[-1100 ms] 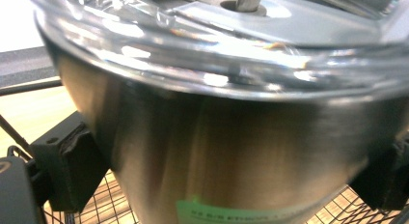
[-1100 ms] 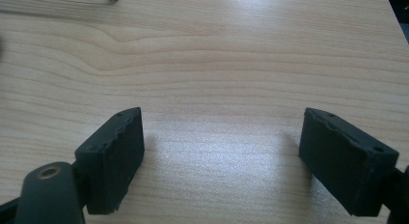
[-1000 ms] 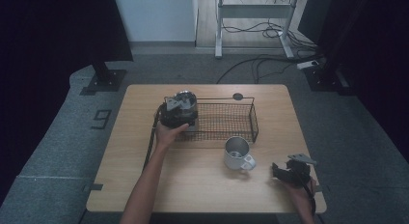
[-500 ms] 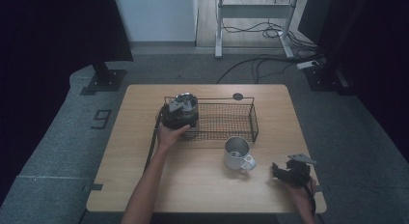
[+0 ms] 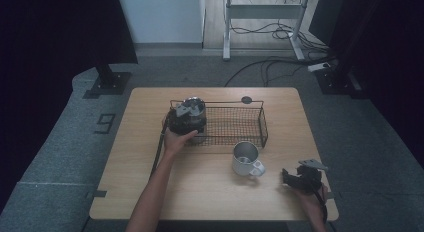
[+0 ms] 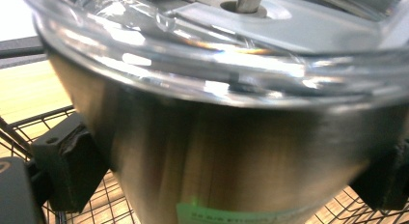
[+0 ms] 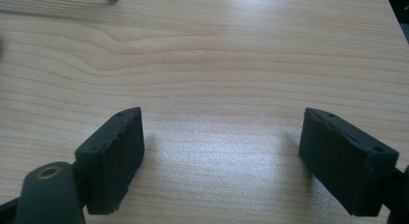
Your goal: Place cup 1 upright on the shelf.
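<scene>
The left gripper (image 5: 187, 117), left of centre in the high view, clamps a steel cup (image 6: 231, 151) at the wire basket's (image 5: 240, 126) left end; its green label is too blurred to read. At lower right, the right gripper (image 7: 231, 156) stands wide apart over bare table (image 7: 241, 64), holding nothing.

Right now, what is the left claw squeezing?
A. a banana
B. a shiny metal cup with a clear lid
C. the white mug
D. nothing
B: the left claw has its jaws pressed on both sides of the shiny metal cup, over the wire basket.
</scene>
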A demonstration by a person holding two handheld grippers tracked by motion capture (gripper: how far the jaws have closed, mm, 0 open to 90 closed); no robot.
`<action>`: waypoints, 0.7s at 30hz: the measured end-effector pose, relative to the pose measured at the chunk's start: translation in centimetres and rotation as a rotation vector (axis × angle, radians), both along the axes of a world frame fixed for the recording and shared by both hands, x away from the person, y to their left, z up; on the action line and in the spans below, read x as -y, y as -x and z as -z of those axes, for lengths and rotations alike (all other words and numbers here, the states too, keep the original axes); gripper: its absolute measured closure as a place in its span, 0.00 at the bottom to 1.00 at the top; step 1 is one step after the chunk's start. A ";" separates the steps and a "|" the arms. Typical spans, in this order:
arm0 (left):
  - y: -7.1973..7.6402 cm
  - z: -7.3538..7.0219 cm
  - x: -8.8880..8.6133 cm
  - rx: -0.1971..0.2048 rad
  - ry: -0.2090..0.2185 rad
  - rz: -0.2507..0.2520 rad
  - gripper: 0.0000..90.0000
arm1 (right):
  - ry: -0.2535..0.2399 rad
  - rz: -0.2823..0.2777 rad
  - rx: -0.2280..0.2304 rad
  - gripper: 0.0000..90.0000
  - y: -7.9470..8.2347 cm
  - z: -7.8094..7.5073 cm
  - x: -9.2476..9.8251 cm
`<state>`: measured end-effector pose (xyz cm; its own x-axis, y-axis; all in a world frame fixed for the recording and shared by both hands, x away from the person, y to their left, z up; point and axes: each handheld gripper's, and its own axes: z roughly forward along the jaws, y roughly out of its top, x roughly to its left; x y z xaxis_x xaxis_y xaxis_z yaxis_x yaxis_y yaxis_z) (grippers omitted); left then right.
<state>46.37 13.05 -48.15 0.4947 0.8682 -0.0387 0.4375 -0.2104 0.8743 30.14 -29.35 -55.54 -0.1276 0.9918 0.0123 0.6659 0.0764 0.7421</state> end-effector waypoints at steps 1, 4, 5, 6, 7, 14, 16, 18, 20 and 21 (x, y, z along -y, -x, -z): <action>0.0 0.0 0.0 0.001 0.000 0.000 0.05 | 0.000 0.000 0.000 0.17 0.0 0.0 0.0; 0.1 0.1 0.0 0.003 -0.001 -0.002 0.05 | 0.000 0.000 0.000 0.17 0.0 0.0 0.0; 0.1 0.1 0.0 0.002 -0.001 -0.001 0.05 | 0.000 0.000 0.000 0.17 0.0 0.0 0.0; 0.2 0.1 -0.1 0.001 0.000 -0.001 0.05 | 0.000 0.000 0.000 0.17 0.0 0.0 0.0; 0.2 0.1 -0.1 0.001 0.002 -0.002 0.05 | 0.000 0.000 0.000 0.17 0.0 0.0 0.0; 0.6 0.2 0.0 0.012 -0.012 -0.001 0.05 | 0.000 0.000 0.000 0.17 0.0 0.0 0.0; 0.7 0.2 0.0 0.010 -0.008 -0.001 0.05 | 0.000 0.000 0.000 0.17 0.0 0.0 0.0; 0.7 0.2 0.0 0.010 -0.008 -0.001 0.05 | 0.000 0.000 0.000 0.17 0.0 0.0 0.0; 0.9 0.3 0.0 0.012 -0.008 -0.003 0.05 | 0.000 0.000 0.000 0.17 0.0 0.0 0.0; 0.9 0.3 0.0 0.011 -0.009 -0.004 0.04 | 0.000 0.000 0.000 0.17 0.0 0.0 0.0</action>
